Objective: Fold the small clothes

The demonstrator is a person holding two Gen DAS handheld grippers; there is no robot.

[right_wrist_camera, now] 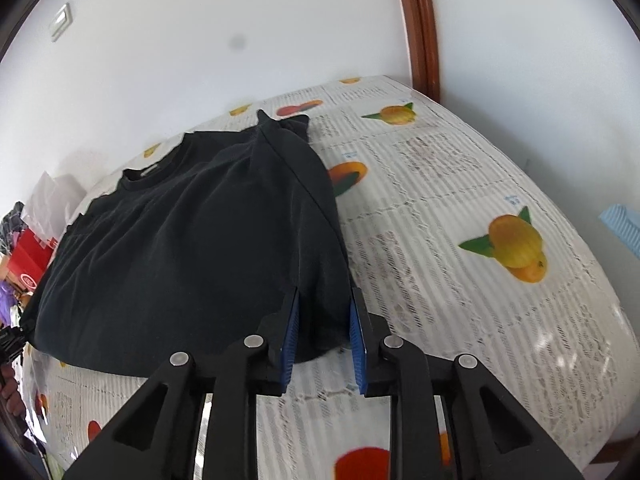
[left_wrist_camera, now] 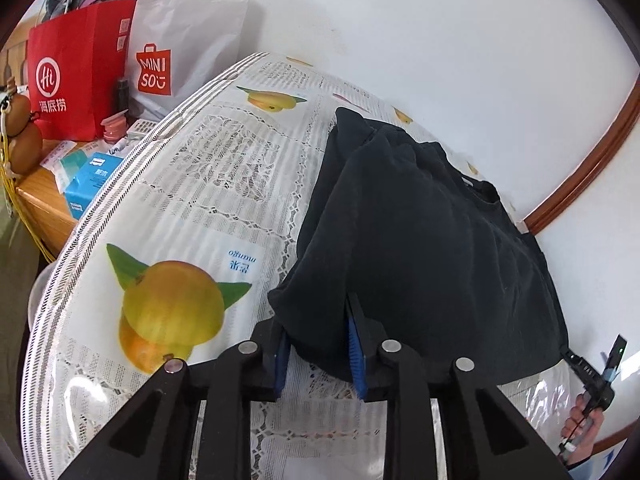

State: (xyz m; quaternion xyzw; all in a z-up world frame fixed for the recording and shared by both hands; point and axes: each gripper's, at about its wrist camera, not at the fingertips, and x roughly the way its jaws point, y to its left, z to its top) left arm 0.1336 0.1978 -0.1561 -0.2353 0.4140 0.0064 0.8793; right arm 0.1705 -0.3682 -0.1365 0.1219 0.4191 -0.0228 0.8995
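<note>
A black T-shirt point(left_wrist_camera: 420, 240) lies on a table covered with a fruit-and-newsprint cloth point(left_wrist_camera: 180, 200), its collar toward the wall. In the left wrist view my left gripper point(left_wrist_camera: 316, 316) is at the shirt's near left hem corner, and its blue pads point(left_wrist_camera: 357, 356) are shut on the bunched fabric. In the right wrist view the T-shirt point(right_wrist_camera: 192, 240) spreads to the left, and my right gripper point(right_wrist_camera: 325, 300) is shut on its near right hem corner, which sits on the tablecloth point(right_wrist_camera: 460, 200). The shirt's right sleeve is folded inward.
A red paper bag point(left_wrist_camera: 80, 68), a white MINISO bag point(left_wrist_camera: 180, 40) and a blue box point(left_wrist_camera: 90, 182) crowd a wooden side table at the left. The white wall runs just behind the table. A brown door frame point(right_wrist_camera: 420, 28) stands behind it. A light blue striped cloth point(right_wrist_camera: 622, 228) shows at the right edge.
</note>
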